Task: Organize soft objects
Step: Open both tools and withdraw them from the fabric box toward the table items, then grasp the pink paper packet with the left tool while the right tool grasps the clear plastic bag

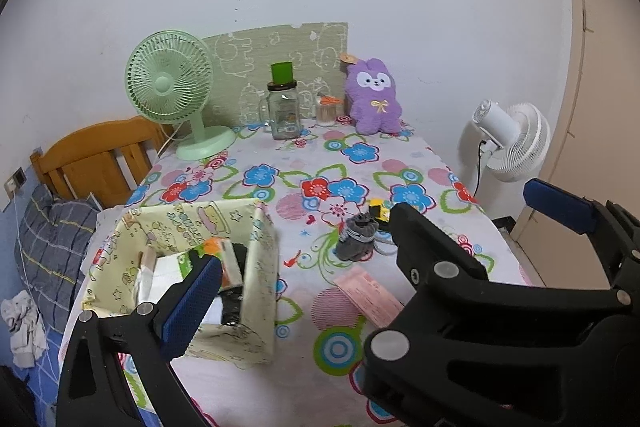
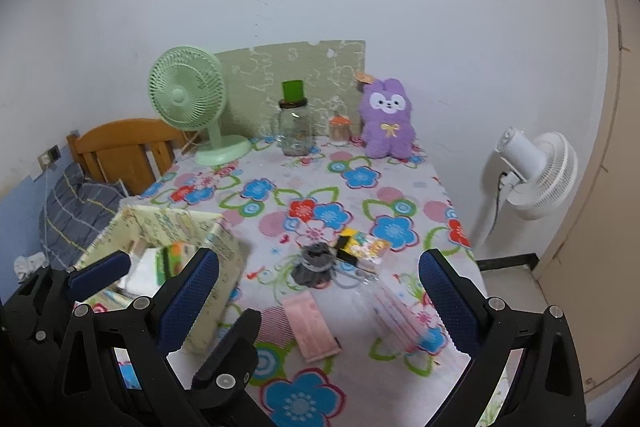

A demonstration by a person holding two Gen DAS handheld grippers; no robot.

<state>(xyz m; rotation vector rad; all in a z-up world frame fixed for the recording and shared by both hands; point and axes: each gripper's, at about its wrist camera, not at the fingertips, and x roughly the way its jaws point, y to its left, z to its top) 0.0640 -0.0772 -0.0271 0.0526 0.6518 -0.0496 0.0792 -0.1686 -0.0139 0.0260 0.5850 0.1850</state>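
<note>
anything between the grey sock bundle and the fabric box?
No objects: only bare flowered tablecloth between the sock bundle and the box. Both wrist views show it, the right more clearly.

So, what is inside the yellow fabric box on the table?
The fabric box holds an orange and green packet, white folded items and something black. The left gripper's finger covers part of it, and the bottom is hidden.
</note>
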